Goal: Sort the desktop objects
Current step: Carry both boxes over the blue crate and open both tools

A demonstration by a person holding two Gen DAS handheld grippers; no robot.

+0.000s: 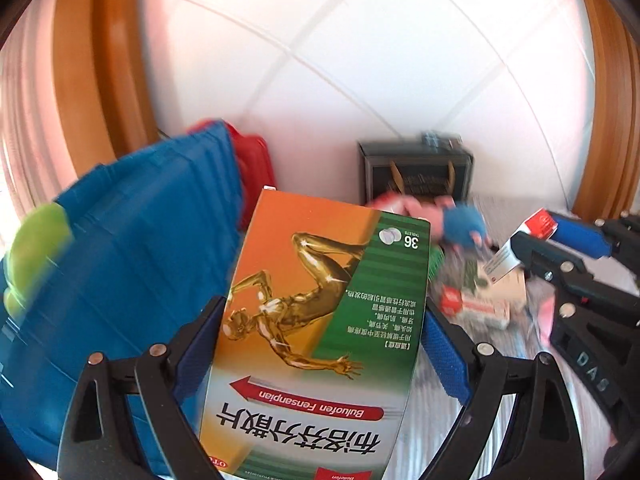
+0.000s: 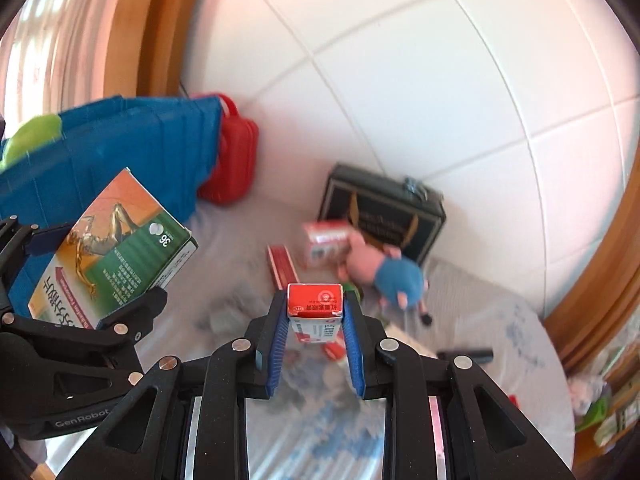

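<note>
- Orange-and-green cardboard, the large tablet box [image 1: 316, 320], is pinched across its width between the widely spread fingers of the left gripper [image 1: 320, 344] and is carried above the counter [image 2: 224, 240], in front of the blue bin [image 1: 132, 264].
- A smaller red-topped carton [image 2: 315, 306] is clamped between the narrowly set fingers of the right gripper [image 2: 316, 344], likewise held clear of the surface.
- Both boxes are judged to be in transport: the picking step appears finished and the placing step not yet begun.
- Left unsorted on the cloth-covered counter are a pink-and-blue plush pig [image 2: 384, 272], another red-and-white box [image 2: 324, 240], a flat red packet [image 2: 282, 266] and a dark case [image 2: 384, 208] against the tiled wall.
- A red container [image 2: 236, 152] is seen just behind the blue bin, and something lime green [image 2: 32, 136] lies at the bin's top.
- The next move is judged to call for each box being brought over its proper receptacle, probably the blue bin, before the fingers are released; which receptacle suits medicine boxes cannot be told from these views.
- Care would be needed that the two grippers, now close together, are not knocked.
</note>
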